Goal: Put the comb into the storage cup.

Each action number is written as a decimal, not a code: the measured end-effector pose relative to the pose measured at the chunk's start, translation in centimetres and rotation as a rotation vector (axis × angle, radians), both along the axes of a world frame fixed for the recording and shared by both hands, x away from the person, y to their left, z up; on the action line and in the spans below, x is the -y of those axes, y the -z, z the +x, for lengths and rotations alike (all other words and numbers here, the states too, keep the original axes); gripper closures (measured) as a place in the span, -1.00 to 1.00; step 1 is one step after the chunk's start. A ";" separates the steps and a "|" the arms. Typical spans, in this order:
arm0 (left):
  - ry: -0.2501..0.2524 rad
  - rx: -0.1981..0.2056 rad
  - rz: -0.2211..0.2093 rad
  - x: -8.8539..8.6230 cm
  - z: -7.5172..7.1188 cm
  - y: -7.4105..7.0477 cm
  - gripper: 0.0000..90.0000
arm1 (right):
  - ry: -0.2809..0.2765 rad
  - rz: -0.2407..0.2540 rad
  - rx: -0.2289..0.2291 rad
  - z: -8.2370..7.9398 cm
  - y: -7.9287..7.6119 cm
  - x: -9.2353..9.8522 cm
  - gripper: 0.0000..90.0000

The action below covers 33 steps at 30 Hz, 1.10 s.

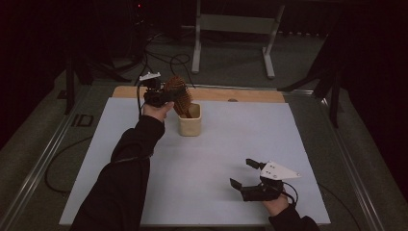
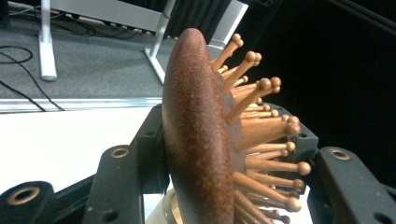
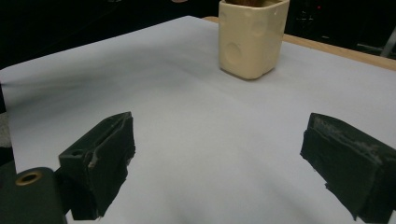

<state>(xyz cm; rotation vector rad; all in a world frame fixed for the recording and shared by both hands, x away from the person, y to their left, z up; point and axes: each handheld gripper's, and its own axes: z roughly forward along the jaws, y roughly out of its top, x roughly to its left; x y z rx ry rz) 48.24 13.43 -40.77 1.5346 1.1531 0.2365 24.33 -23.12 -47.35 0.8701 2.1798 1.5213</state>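
A brown wooden hairbrush (image 1: pixel 177 91) with round-tipped pegs stands tilted, its lower end down inside a cream cup (image 1: pixel 190 124) near the back of the table. My left gripper (image 1: pixel 166 94) is shut on the brush head at the cup's upper left. In the left gripper view the brush (image 2: pixel 196 140) sits edge-on between the jaws, its smooth back against one pad and its peg tips against the other. My right gripper (image 1: pixel 242 172) rests low near the table's front right, open with nothing between its jaws (image 3: pixel 219 154). From there the cup (image 3: pixel 252 37) stands farther off.
A white sheet (image 1: pixel 216 159) covers the table, with a strip of bare wood (image 1: pixel 250 95) along the back edge. Behind the table, white stand legs (image 1: pixel 197 48) and black cables (image 1: pixel 173 60) lie on the grey floor. Metal rails run along both sides.
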 end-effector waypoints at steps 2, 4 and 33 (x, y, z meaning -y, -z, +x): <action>0.008 -0.001 -0.004 -0.2 0.1 0.1 0.03 | -0.001 0.004 -0.001 0.0 0.0 0.0 -0.79; 0.013 0.002 0.009 -0.2 0.1 0.0 0.01 | -0.002 0.005 -0.002 0.0 0.0 0.0 -0.79; 0.037 0.028 0.045 -2.9 -0.9 -1.7 -0.57 | -0.001 0.001 -0.006 0.0 0.0 -0.1 -0.79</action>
